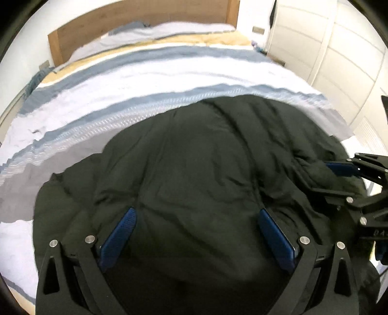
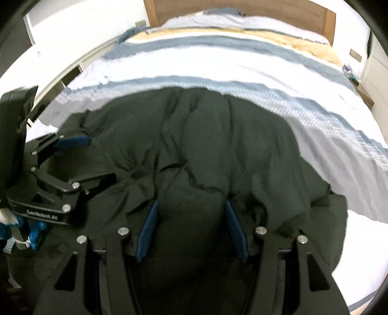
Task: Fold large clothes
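Observation:
A large dark padded jacket (image 1: pixel 194 157) lies bunched on the near part of the bed; it also fills the right wrist view (image 2: pixel 206 145). My left gripper (image 1: pixel 196 218) is open, its blue pads wide apart over the jacket's near edge, with dark fabric between and under them. My right gripper (image 2: pixel 191 208) is open, its pads on either side of a raised fold of the jacket. Each gripper shows at the side of the other's view: the right one (image 1: pixel 339 174) and the left one (image 2: pixel 80 155).
The bed (image 1: pixel 145 80) has a striped white, grey-blue and tan cover and a wooden headboard (image 1: pixel 135 21). White cabinet doors (image 1: pixel 339 60) stand to the right of the bed. A low shelf (image 2: pixel 70 75) runs along its left side.

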A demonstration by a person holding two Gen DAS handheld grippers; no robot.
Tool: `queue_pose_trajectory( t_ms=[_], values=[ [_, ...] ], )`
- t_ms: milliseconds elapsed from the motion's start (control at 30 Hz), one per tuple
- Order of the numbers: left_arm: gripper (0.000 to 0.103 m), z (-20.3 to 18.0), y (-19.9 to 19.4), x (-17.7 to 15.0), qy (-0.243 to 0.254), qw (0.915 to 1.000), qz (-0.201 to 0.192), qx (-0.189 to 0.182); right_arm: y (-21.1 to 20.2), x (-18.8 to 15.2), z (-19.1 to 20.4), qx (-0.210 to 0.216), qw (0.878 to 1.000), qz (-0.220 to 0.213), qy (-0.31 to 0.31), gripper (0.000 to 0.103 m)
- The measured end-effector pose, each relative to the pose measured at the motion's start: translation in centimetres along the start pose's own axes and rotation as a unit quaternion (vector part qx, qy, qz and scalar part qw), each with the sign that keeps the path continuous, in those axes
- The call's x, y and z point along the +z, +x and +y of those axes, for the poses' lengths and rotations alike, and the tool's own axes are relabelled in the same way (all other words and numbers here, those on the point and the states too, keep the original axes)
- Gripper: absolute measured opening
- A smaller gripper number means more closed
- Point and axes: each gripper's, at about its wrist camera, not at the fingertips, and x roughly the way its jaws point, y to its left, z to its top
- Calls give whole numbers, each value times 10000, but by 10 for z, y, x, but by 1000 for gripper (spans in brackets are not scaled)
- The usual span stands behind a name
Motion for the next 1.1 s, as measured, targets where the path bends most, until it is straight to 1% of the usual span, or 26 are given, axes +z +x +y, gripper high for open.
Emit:
queue_pose_trajectory(
  t_ms=[100, 167, 233, 367, 533, 767, 867, 933, 1033, 1100],
  values=[
    [99, -4, 0, -10, 44, 10000, 59, -9, -10, -7, 3, 78, 9998, -157, -7, 55],
    [99, -3, 12, -15, 93, 9999, 122, 12, -2, -14, 2, 55, 9999, -129, -22, 55],
    [99, -3, 20, -19, 131, 9999, 92, -5, 8, -24, -1, 0, 9999, -133, -25, 55],
    [99, -8, 31, -30, 255, 9996, -113, 80, 21, -36, -4, 6, 9991, -419, 68, 55],
    [100, -10, 32, -42, 302, 9986, -419, 138, 23, -47, -3, -66, 9975, -706, 56, 55],
    [100, -8, 19, -51, 278, 9967, -743, 165, 13, -54, 4, -213, 9955, -922, -30, 55],
    [100, -6, 6, -58, 234, 9956, -890, 179, 5, -60, 8, -259, 9940, -1064, -24, 55],
    [100, -5, 1, -60, 198, 9953, -934, 175, 0, -63, 6, -261, 9933, -1124, 8, 55],
    [100, -1, -9, -65, 125, 9958, -898, 111, -9, -70, 8, -262, 9925, -1189, 81, 55],
    [100, 2, -19, -71, 46, 9960, -874, 159, -16, -76, 9, -283, 9922, -1203, 149, 55]
  ],
)
